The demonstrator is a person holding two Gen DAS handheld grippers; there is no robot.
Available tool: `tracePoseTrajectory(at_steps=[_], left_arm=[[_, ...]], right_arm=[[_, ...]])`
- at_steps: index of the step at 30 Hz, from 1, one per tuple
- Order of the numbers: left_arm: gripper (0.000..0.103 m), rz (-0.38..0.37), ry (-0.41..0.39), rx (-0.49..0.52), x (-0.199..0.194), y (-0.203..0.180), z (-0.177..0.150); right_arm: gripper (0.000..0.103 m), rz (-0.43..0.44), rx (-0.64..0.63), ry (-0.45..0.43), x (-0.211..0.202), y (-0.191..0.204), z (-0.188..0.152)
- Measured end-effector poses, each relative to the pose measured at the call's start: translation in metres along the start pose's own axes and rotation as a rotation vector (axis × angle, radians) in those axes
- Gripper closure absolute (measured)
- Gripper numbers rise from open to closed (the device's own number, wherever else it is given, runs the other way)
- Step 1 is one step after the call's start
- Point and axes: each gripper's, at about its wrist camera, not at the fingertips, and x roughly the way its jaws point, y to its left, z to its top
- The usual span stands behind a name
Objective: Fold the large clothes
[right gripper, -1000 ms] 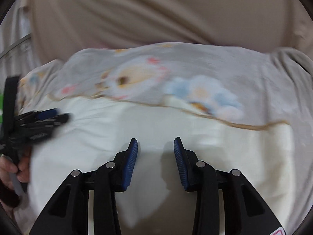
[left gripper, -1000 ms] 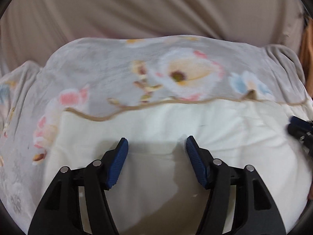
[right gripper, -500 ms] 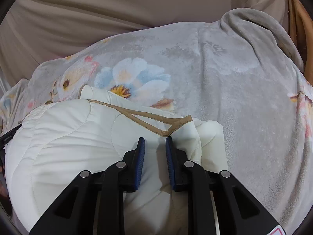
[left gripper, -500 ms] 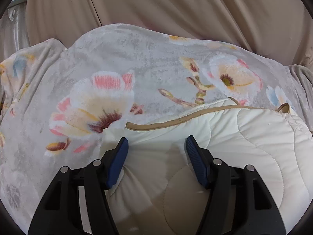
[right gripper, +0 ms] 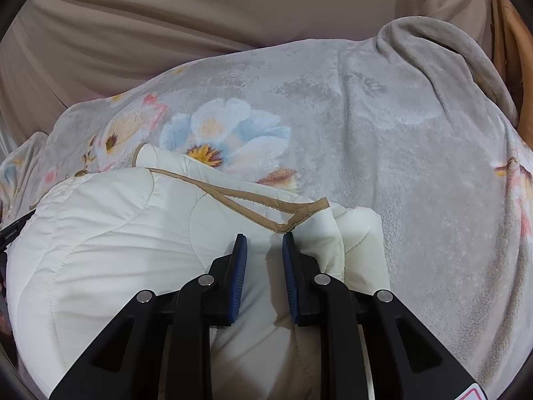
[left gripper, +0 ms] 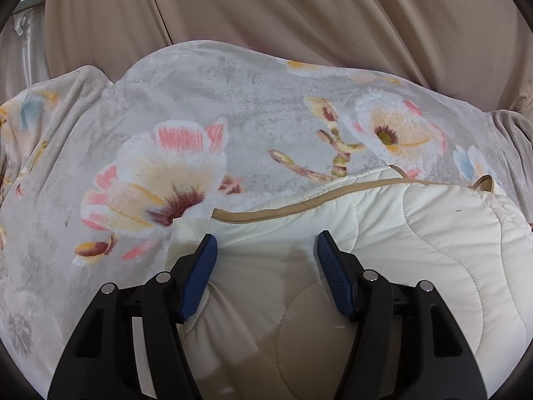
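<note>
A cream quilted garment (left gripper: 416,233) with tan trim (left gripper: 299,200) lies bunched on a grey floral blanket (left gripper: 233,100). My left gripper (left gripper: 266,243) stands fairly wide at the garment's left end. A thick wad of the cream fabric fills the space between its blue pads, and creases spread from the left pad (left gripper: 200,273). In the right wrist view the same garment (right gripper: 116,233) shows its tan trim (right gripper: 253,196) doubled back in a loop. My right gripper (right gripper: 265,243) is narrow, shut on a fold of cream fabric just below that loop.
The floral blanket (right gripper: 399,133) covers the whole surface and bunches up at the far right. Beige draped cloth (left gripper: 299,6) hangs behind it. A wooden or wicker frame (right gripper: 509,50) shows at the right edge.
A second ago the garment lay flatter under both grippers. Both views then swung outward to its ends, and the right jaws narrowed onto the fabric. Nothing has moved in the last half second.
</note>
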Motion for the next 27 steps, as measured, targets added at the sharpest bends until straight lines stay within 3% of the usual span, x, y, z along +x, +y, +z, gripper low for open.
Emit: tracePoseTrajectory(at_steps=[4, 6, 10, 15, 18, 22, 24, 27], left_arm=[[0.042, 0.000, 0.006, 0.008, -0.002, 0.000, 0.002], [0.041, 0.009, -0.012, -0.004, -0.016, 0.000, 0.003], [0.033, -0.046, -0.045, -0.058, -0.064, 0.007, 0.000], [0.022, -0.090, -0.077, -0.027, -0.109, -0.008, 0.000], [0.020, -0.074, -0.042, 0.045, -0.101, -0.032, -0.009], [0.018, -0.026, 0.054, 0.073, -0.063, -0.035, -0.030], [0.018, -0.040, 0.062, 0.043, -0.061, -0.028, -0.034], [0.018, -0.043, 0.057, 0.036, -0.064, -0.024, -0.034]], right_arm=[[0.083, -0.006, 0.007, -0.027, -0.011, 0.002, 0.005], [0.074, -0.024, 0.003, -0.075, -0.032, 0.015, 0.009], [0.074, 0.137, -0.042, -0.124, -0.074, 0.071, 0.020], [0.074, 0.248, -0.197, -0.102, -0.066, 0.162, 0.024], [0.074, 0.298, -0.218, -0.037, -0.037, 0.201, 0.014], [0.078, 0.242, -0.282, 0.020, -0.004, 0.216, -0.016], [0.083, 0.241, -0.258, 0.027, -0.009, 0.209, -0.017], [0.080, 0.309, -0.187, -0.002, -0.033, 0.198, -0.009]])
